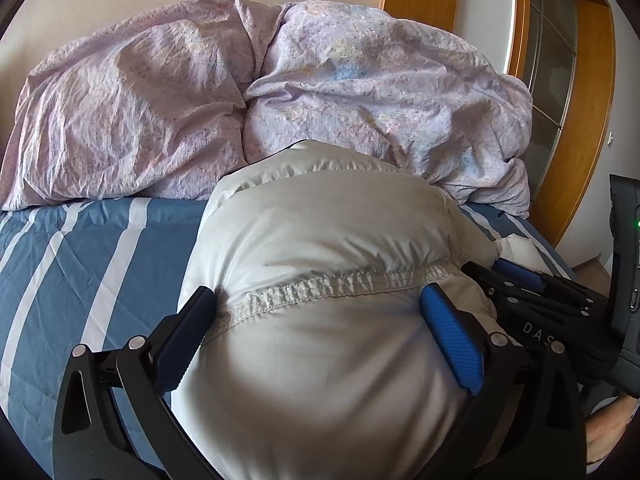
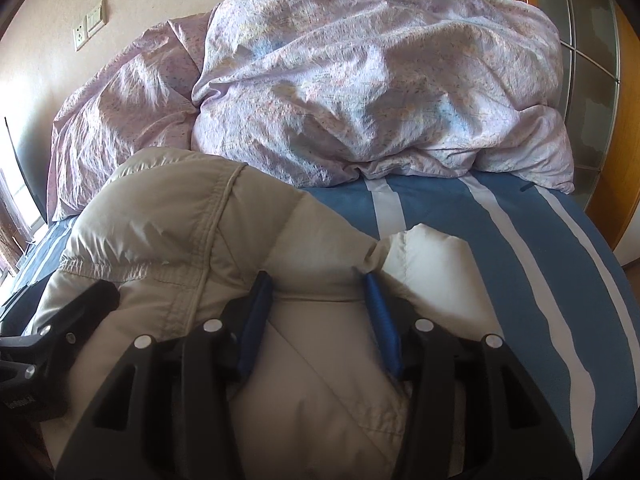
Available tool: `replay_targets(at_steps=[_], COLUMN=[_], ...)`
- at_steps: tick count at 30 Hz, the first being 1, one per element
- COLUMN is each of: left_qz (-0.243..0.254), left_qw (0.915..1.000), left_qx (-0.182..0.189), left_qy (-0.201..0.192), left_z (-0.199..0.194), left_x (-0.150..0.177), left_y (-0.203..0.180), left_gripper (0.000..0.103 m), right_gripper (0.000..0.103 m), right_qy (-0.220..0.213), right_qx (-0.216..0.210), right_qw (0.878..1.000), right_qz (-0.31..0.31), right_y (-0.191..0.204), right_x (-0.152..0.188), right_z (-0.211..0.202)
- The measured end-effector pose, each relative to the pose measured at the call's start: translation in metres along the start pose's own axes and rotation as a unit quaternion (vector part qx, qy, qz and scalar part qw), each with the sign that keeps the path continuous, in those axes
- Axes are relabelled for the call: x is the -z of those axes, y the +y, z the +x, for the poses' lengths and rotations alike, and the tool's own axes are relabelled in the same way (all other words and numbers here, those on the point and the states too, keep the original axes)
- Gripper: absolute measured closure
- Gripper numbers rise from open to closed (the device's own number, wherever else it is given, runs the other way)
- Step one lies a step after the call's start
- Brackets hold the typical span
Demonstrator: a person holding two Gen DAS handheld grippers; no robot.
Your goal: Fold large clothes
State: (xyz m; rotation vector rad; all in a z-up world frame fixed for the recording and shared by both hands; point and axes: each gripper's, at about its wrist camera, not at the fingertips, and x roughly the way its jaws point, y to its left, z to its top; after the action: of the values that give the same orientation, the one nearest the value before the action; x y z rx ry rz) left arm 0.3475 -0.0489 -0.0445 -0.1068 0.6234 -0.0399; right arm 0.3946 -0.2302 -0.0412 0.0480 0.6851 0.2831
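Observation:
A puffy light grey-beige down jacket (image 1: 320,240) lies bunched on the bed, with an elastic hem seam across it. My left gripper (image 1: 320,312) is open, its blue-padded fingers (image 1: 452,340) pressed against both sides of the jacket's bulk. The right gripper shows at the right of the left wrist view (image 1: 520,276). In the right wrist view the jacket (image 2: 180,220) fills the lower left. My right gripper (image 2: 320,300) is open, its fingers (image 2: 256,320) straddling a fold of the jacket. The left gripper's black finger (image 2: 88,304) shows at the left.
The bed has a blue sheet with white stripes (image 1: 80,260) (image 2: 520,260). A crumpled lilac floral duvet (image 1: 360,100) (image 2: 360,80) and pillow (image 1: 120,112) lie at the head. A wooden wardrobe (image 1: 580,120) stands on the right. Wall sockets (image 2: 90,28) are at the upper left.

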Motion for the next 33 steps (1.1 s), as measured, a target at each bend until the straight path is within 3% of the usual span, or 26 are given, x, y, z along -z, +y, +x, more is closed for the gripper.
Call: replay_targets(at_steps=[4,7,13,17,23,33], left_qz=[0.005,0.006,0.012,0.035,0.002,0.007], left_qw=[0.9999,0.9999,0.9998,0.9990,0.9998,0.9996], left_qx=[-0.009,-0.004,-0.014,-0.024,-0.002,-0.015], left_qy=[0.004,0.012,0.003,0.014,0.022,0.022], left_z=[-0.002,-0.014,-0.032,-0.020,-0.008,0.002], left_x=[-0.003,-0.005,-0.023,-0.024,-0.014,-0.003], left_y=[-0.003,0.000,0.009,0.000,0.006,0.003], left_gripper=[0.001,0.001,0.001,0.001,0.001,0.001], right_gripper=[0.052,0.048,0.047,0.046,0.046,0.045], right_qy=[0.004,0.005,-0.023,-0.015,-0.009,0.000], right_qx=[0.005,0.034,0.016,0.033,0.020,0.014], right_qw=[1.000,0.999,0.999,0.999,1.000,1.000], right_qz=[0.000,-0.007,0.017,-0.008,0.009,0.011], right_y=[0.000,0.006,-0.008,-0.004,-0.012,-0.014], right_x=[-0.001,-0.003,-0.006,-0.005,0.001,0.009], right_z=[0.001,-0.013,-0.046,-0.036,-0.022,-0.010])
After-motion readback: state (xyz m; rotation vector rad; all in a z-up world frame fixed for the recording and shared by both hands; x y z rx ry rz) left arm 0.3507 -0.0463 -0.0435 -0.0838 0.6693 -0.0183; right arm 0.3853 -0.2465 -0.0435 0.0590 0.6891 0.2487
